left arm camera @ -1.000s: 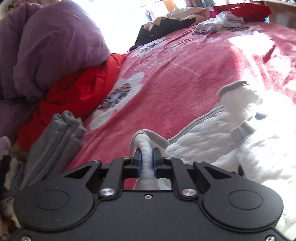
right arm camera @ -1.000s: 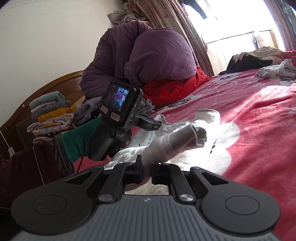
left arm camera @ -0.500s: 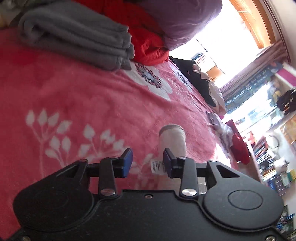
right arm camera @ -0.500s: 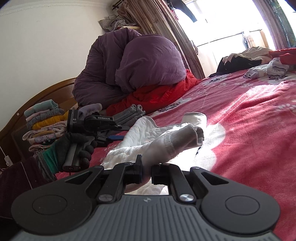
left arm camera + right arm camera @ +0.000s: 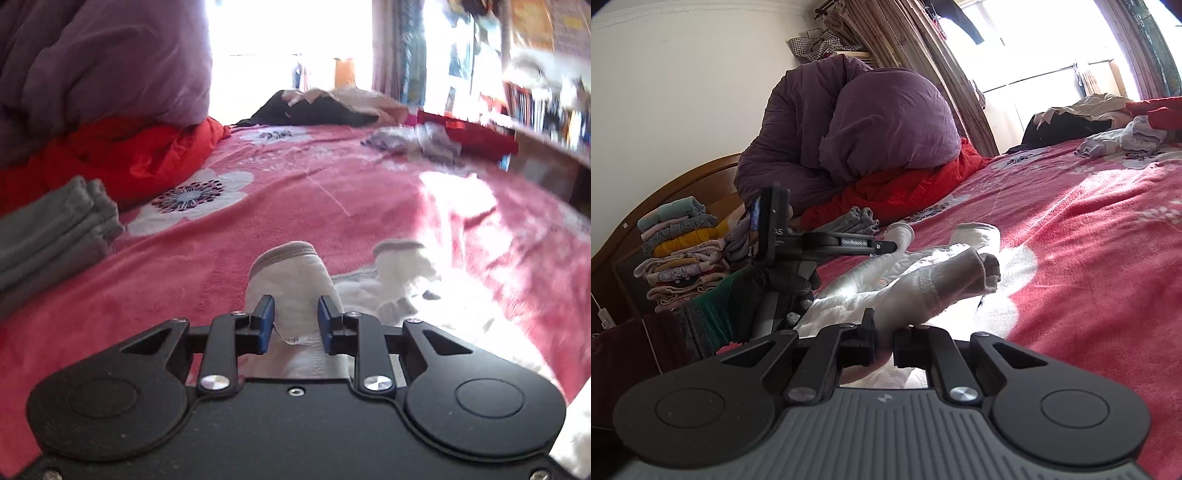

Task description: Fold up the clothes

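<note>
Two grippers on white garment

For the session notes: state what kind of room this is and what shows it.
Most likely a home bedroom. The work surface is a bed with a pink floral blanket and a wooden headboard; a bundled purple duvet sits at its head, and a stack of folded clothes lies beside it.

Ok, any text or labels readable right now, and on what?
"GenRobot.A", last letters unsure: on the side of the left gripper, along its finger arm.
"AS", a cut-off fragment: on the left gripper's camera body.
Tag on the white garment: too small to read.
Book spines on the shelf: blurred, unreadable.
</note>
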A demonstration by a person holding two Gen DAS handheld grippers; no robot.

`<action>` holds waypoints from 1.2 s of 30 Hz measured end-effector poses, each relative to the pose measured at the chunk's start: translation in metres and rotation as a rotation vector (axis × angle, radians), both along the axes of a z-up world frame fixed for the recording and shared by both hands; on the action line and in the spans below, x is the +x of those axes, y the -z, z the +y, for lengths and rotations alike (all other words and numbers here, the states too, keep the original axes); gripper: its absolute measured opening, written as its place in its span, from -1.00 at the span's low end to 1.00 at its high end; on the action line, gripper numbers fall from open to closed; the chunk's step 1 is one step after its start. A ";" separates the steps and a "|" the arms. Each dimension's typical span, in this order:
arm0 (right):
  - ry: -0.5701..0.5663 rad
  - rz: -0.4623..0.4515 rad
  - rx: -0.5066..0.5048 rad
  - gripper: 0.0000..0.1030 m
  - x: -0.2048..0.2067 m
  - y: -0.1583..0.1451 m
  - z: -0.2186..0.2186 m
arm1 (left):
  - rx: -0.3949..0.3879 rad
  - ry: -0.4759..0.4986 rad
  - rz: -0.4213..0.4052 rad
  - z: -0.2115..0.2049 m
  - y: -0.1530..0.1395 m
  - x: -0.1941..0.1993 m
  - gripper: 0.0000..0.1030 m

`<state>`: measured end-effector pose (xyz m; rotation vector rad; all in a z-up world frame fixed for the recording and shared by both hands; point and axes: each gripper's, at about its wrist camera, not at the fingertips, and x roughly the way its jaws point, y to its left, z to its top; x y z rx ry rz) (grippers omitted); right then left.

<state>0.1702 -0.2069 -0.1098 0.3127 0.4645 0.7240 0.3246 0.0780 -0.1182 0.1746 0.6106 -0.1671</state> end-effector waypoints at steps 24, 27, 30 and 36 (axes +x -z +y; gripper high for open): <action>0.041 0.024 -0.052 -0.79 -0.001 0.007 0.000 | -0.448 0.019 0.142 0.081 -0.028 -0.065 -0.60; 0.044 0.018 -0.045 -0.79 -0.005 0.005 -0.002 | -0.382 0.056 0.131 0.061 -0.023 -0.064 -0.60; 0.042 0.014 -0.047 -0.79 -0.007 0.005 -0.002 | -0.227 0.095 0.156 0.035 -0.010 -0.056 -0.60; 0.048 0.036 -0.071 -0.79 -0.001 0.009 -0.001 | 0.008 0.146 0.168 0.007 0.016 -0.045 -0.60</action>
